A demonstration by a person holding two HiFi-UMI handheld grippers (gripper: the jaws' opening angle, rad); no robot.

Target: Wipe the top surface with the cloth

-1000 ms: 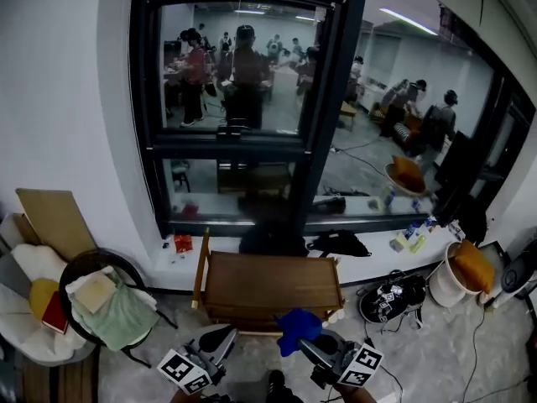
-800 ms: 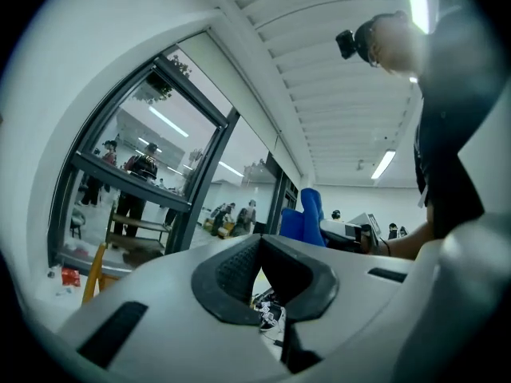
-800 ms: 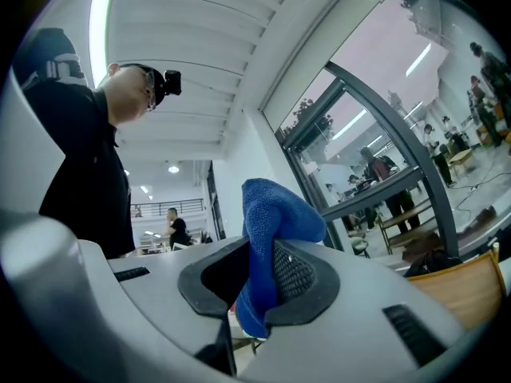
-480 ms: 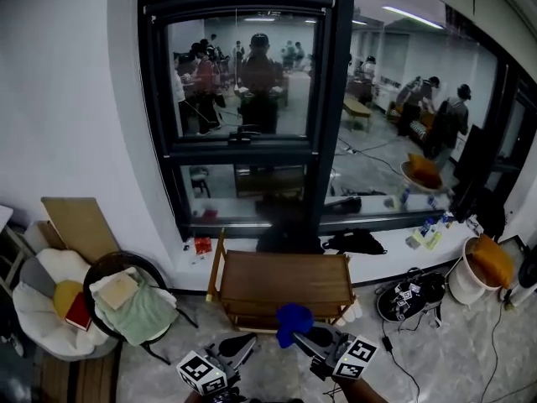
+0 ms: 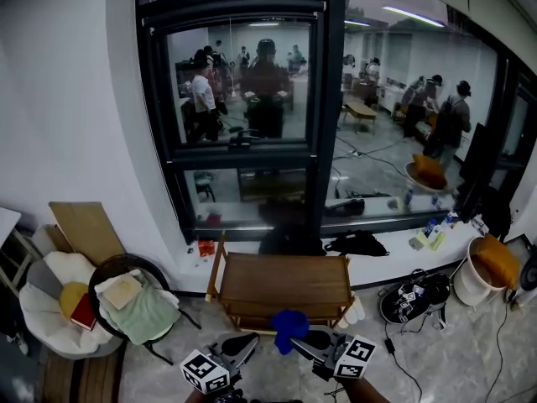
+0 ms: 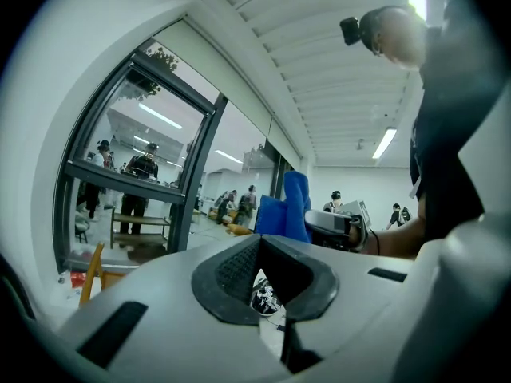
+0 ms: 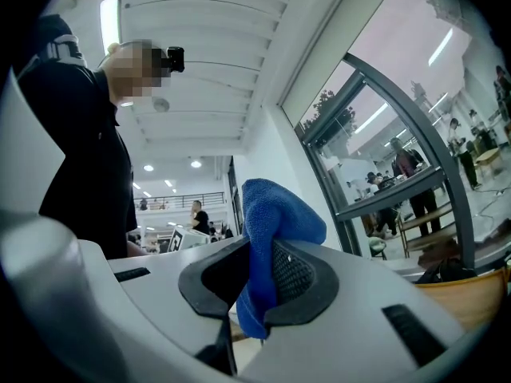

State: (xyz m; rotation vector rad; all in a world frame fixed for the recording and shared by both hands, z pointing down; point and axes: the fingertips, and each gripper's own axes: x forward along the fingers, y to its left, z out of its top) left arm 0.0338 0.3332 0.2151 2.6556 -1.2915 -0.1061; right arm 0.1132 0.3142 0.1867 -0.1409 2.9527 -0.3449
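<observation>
- Blue cloth point(image 7: 267, 214) clamped between the jaws of the right gripper point(image 5: 312, 342), bunched above the pads with a short tail below; held by the near edge of the wooden table point(image 5: 281, 285), apparently not yet on the top.
- Left gripper point(image 5: 233, 349) closed on nothing, pads meeting at the tips, low and just left of the right one; best parked off to the left, clear of the wiping path.
- Lower the right gripper until the loose bunch, not the jaw tips, presses flat on the wood.
- Start at the far left corner by the window point(image 5: 243, 99), sweep right, then step nearer in overlapping passes.
- Press lightly and evenly; too much force would likely drag the cloth out of the grip or scrape the pads on the top.
- Slow down before the raised rails point(image 5: 216, 269) at the table's left and right ends.
- Clamp firmly throughout; a thin fold, likely to slip.
</observation>
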